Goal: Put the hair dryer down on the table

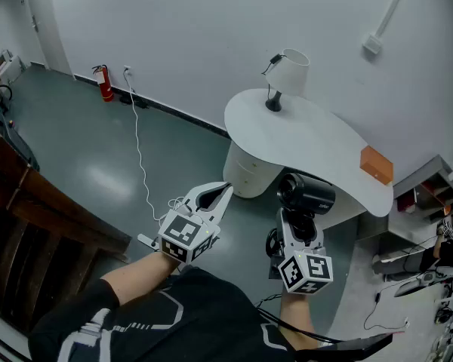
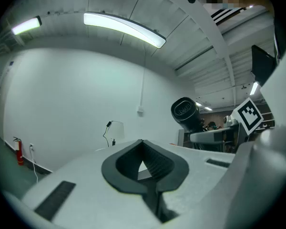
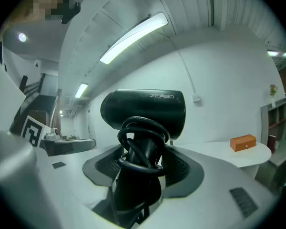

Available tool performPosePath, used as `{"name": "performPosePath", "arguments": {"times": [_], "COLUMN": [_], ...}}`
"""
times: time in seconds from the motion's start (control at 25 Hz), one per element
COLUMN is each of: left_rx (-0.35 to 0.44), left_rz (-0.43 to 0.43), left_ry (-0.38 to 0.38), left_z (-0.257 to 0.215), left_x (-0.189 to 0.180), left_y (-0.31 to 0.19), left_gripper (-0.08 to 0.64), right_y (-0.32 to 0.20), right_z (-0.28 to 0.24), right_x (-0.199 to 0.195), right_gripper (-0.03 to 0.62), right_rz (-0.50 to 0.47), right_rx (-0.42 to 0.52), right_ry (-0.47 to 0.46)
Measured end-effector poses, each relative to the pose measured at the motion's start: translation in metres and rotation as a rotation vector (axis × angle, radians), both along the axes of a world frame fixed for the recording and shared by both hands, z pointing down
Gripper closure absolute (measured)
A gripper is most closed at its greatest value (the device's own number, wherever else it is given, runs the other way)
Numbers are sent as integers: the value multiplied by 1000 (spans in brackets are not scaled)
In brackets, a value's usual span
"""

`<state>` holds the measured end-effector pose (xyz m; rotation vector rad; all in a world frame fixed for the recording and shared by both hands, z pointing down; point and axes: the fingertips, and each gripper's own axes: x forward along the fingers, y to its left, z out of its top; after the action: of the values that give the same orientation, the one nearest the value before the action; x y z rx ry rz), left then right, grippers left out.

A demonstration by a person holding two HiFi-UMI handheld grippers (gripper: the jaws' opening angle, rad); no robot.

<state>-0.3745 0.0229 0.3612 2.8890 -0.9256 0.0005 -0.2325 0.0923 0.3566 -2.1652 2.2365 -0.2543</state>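
My right gripper (image 1: pixel 297 219) is shut on the handle of a black hair dryer (image 1: pixel 306 193), which it holds upright in the air just in front of the white table's (image 1: pixel 302 138) near edge. In the right gripper view the hair dryer (image 3: pixel 143 109) fills the middle, its cord coiled round the handle between the jaws of the right gripper (image 3: pixel 143 162). My left gripper (image 1: pixel 222 194) hovers to its left over the floor, shut and holding nothing. The left gripper view shows the left gripper (image 2: pixel 144 151) with its pads together and the hair dryer (image 2: pixel 184 111) off to the right.
On the table stand a white lamp (image 1: pixel 287 70) at the far end and an orange box (image 1: pixel 376 164) at the right, also seen as the orange box (image 3: pixel 243 142). A fire extinguisher (image 1: pixel 104 84) and white cable (image 1: pixel 140 149) are by the wall. Wooden furniture (image 1: pixel 30 217) is at left, shelves (image 1: pixel 438 191) at right.
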Motion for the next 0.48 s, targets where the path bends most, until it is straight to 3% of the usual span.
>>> {"name": "performPosePath", "arguments": {"times": [0.48], "left_rx": [2], "left_rz": [13], "left_ry": [6], "left_z": [-2], "left_x": [-1], "left_y": [-10], "left_gripper": [555], "right_y": [-11], "right_z": [3], "right_x": [-2], "right_gripper": [328], "right_rz": [16], "right_rx": [-8], "right_ry": [17]}}
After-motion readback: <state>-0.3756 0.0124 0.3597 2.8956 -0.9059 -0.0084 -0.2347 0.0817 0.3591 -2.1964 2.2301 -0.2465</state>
